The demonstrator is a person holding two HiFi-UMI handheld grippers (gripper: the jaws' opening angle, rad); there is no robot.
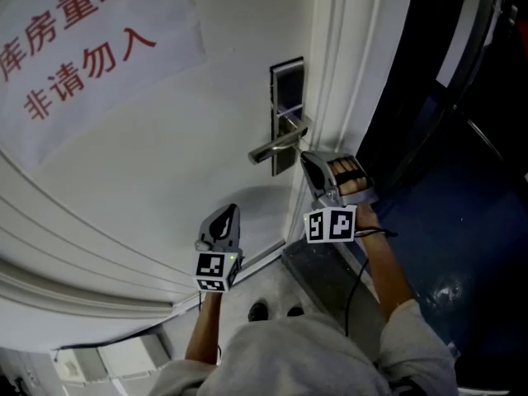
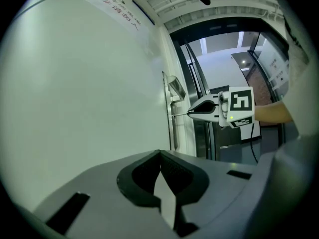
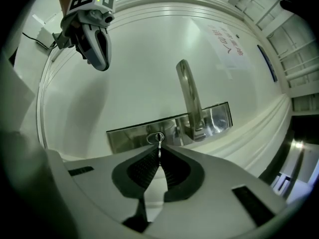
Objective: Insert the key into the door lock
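Two grippers face a white door (image 1: 165,155). Right gripper (image 3: 159,151) fingers pinch a small key (image 3: 159,143) — its tip meets the keyhole (image 3: 153,138) in the shiny lock plate (image 3: 124,136). Left gripper (image 2: 160,153) hangs well apart from the lock plate, fingers pressed together — nothing between them.

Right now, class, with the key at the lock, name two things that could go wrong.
1. The right gripper pinches the thin key; if it meets the keyhole slightly off line, it may twist or slip in the pads.
2. The lever handle sits close beside the keyhole; the gripper could knock it.
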